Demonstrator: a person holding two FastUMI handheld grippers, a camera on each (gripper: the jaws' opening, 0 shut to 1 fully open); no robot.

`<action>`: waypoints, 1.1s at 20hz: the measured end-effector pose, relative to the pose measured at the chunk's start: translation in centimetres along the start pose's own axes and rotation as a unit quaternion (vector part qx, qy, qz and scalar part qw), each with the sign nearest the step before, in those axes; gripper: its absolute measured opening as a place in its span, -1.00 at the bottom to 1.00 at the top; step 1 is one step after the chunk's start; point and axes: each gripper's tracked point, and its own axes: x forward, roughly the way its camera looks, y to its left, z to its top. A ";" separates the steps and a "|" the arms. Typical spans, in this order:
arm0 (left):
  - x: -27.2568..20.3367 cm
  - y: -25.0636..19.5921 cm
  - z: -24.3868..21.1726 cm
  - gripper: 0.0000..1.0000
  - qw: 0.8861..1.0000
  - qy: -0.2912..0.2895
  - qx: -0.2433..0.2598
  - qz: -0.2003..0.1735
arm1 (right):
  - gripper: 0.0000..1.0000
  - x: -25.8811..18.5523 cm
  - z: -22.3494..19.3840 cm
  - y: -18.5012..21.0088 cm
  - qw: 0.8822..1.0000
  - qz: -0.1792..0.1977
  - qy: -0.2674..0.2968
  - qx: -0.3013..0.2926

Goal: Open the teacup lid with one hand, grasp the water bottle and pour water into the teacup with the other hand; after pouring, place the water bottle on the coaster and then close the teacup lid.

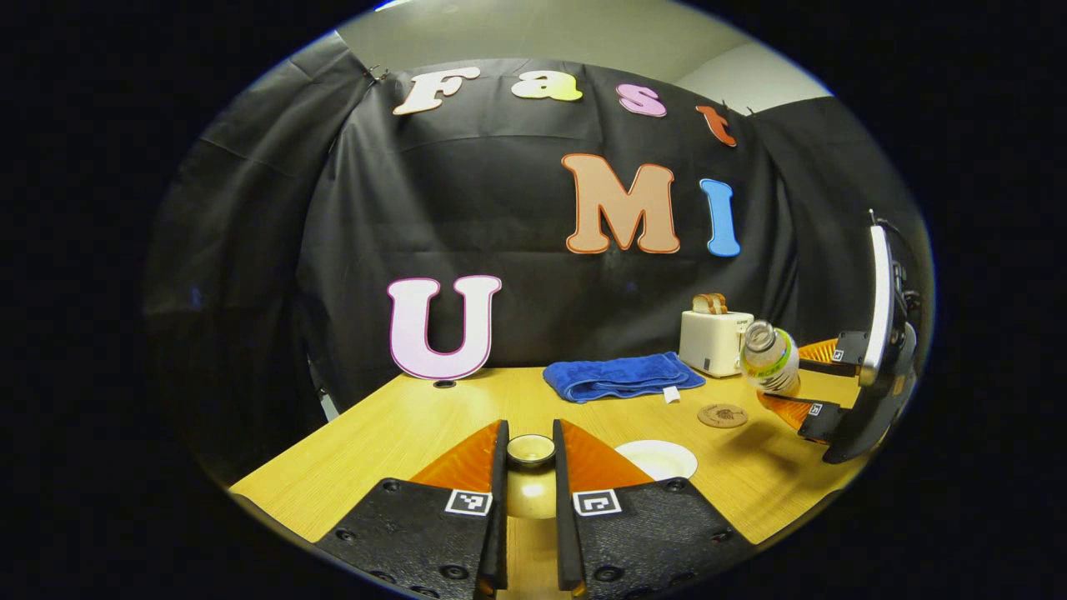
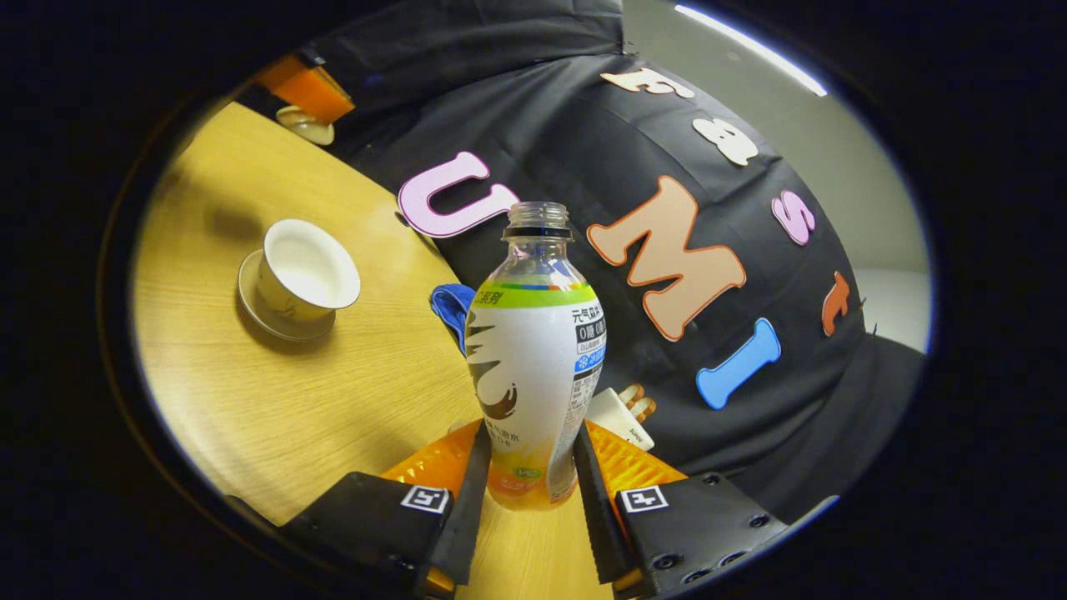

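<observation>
Water bottle [image 2: 533,350], uncapped, sits tilted in the right claw [image 2: 527,475], both fingers pressing its lower body. Left claw [image 1: 530,467] grips the teacup lid [image 1: 531,450]; the open teacup [image 2: 307,271] stands ahead-left of the right claw on the surface [image 2: 333,400].

Teacup lid [image 1: 531,450] between left gripper [image 1: 530,454] fingers.

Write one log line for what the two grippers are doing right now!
left gripper: shut on teacup lid, lifted | right gripper: shut on water bottle, capless, tilted, not yet pouring | teacup: open, on saucer | coaster: bare
</observation>
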 end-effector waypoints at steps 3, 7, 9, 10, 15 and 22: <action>-0.2 0.8 0.1 -0.57 1.000 -0.003 -0.004 0.007 | 0.21 0.1 1.6 0.5 0.997 -0.006 -0.019 -0.075; -0.3 1.2 0.2 -0.58 1.000 -0.008 -0.010 0.010 | 0.21 0.6 3.0 1.8 0.985 -0.003 -0.042 -0.169; -0.4 1.2 0.4 -0.60 1.000 -0.012 -0.009 0.010 | 0.19 0.3 3.3 1.7 0.976 0.001 -0.051 -0.210; -0.4 1.3 0.4 -0.58 1.000 -0.012 -0.009 0.009 | 0.15 0.4 3.4 2.0 0.972 0.003 -0.054 -0.230; -0.5 1.6 0.6 -0.58 1.000 -0.018 -0.024 0.010 | 0.16 0.6 3.7 3.3 0.944 0.013 -0.067 -0.322; -0.6 1.7 0.7 -0.58 0.999 -0.017 -0.032 0.007 | 0.19 0.1 3.9 3.8 0.907 0.019 -0.081 -0.413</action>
